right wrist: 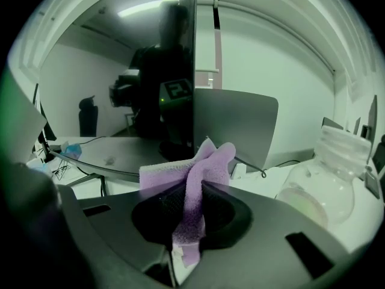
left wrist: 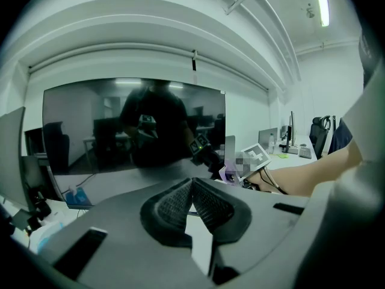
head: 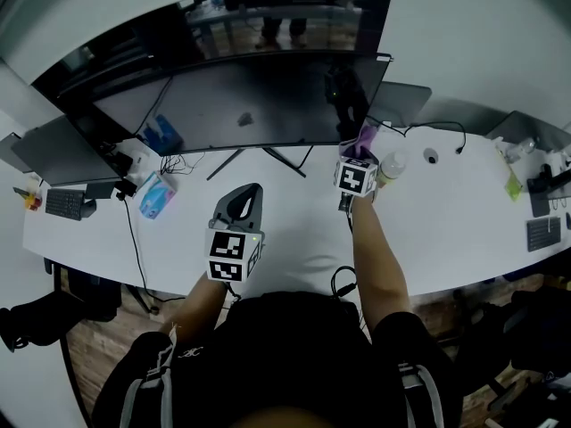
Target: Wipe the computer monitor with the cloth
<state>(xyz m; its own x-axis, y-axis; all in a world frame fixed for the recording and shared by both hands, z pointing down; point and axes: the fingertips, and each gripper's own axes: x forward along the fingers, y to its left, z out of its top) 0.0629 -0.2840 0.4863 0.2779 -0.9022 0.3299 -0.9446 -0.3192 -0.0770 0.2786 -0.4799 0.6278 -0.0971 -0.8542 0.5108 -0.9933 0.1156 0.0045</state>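
A wide dark monitor [head: 241, 96] stands at the back of the white desk [head: 294, 248]. My right gripper [head: 357, 154] is held near the screen's lower right corner, shut on a purple cloth [head: 366, 137]. In the right gripper view the cloth [right wrist: 201, 179] sticks up from between the jaws, with the monitor's right edge [right wrist: 194, 71] just ahead. My left gripper [head: 243, 205] hovers over the desk in front of the monitor stand. Its jaws meet at the tip [left wrist: 192, 182] with nothing between them. The left gripper view shows the monitor [left wrist: 120, 125] and the cloth [left wrist: 228, 172].
A clear plastic bottle [head: 390, 167] stands just right of my right gripper. A grey screen back [head: 399, 102] stands beside the monitor. A blue tissue pack [head: 156, 194], cables [head: 174, 163] and a keyboard [head: 64, 203] lie at the left. More gear [head: 544, 230] is far right.
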